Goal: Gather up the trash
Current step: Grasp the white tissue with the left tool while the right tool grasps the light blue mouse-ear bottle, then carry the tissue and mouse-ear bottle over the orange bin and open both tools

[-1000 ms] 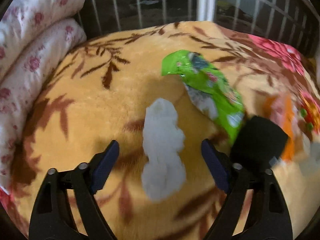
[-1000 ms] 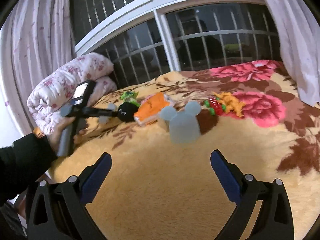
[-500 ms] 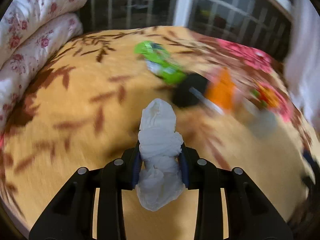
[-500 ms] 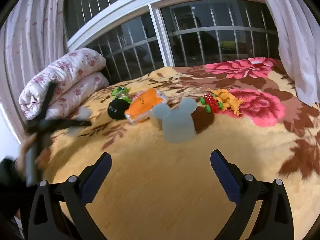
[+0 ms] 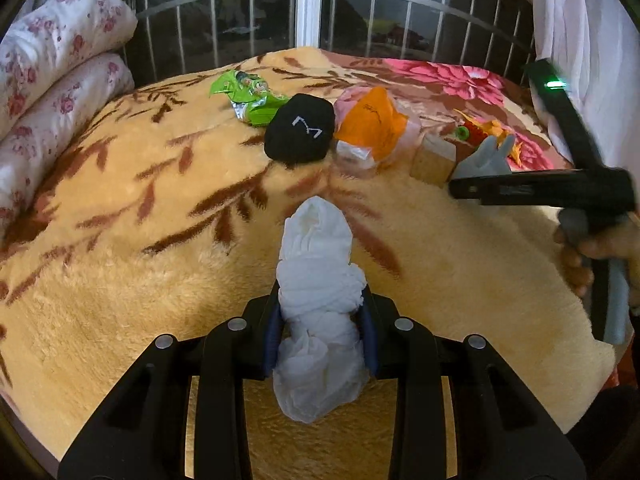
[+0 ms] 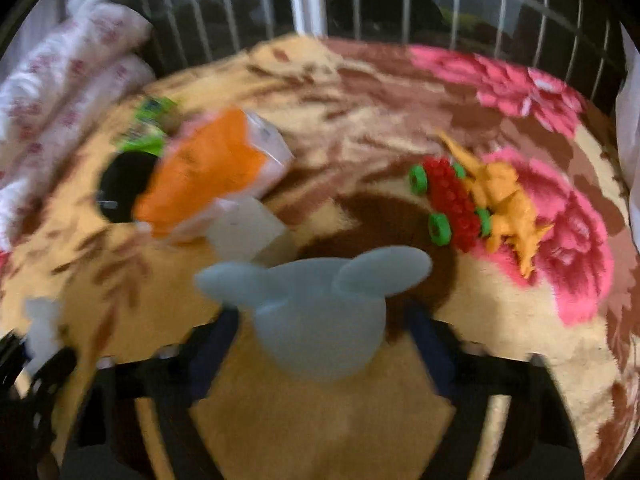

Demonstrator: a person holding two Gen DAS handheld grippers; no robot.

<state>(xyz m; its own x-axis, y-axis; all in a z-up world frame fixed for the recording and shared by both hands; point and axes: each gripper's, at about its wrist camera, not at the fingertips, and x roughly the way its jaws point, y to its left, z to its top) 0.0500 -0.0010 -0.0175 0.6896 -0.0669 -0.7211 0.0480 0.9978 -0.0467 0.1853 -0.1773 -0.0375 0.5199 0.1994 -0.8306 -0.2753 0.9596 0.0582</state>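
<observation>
Now the left gripper (image 5: 320, 332) clamps crumpled tissue (image 5: 318, 280); the right gripper's (image 6: 320, 340) closing fingers, blurred, seemingly straddle a grey mouse-eared cup (image 6: 320, 304).

Crumpled soft paper tissue (image 5: 318, 304), plush fleecy blanket (image 5: 120, 240), glossy green wrapper (image 5: 250, 96)

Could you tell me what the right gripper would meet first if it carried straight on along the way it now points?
Most likely the pale blue mouse-eared cup: it already sits between the right gripper fingers, whose jaws have just been closing. The frame is blurred, so contact is unclear.

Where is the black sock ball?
In the left wrist view the black sock ball sits on the blanket, between green wrapper and orange packet.
</observation>
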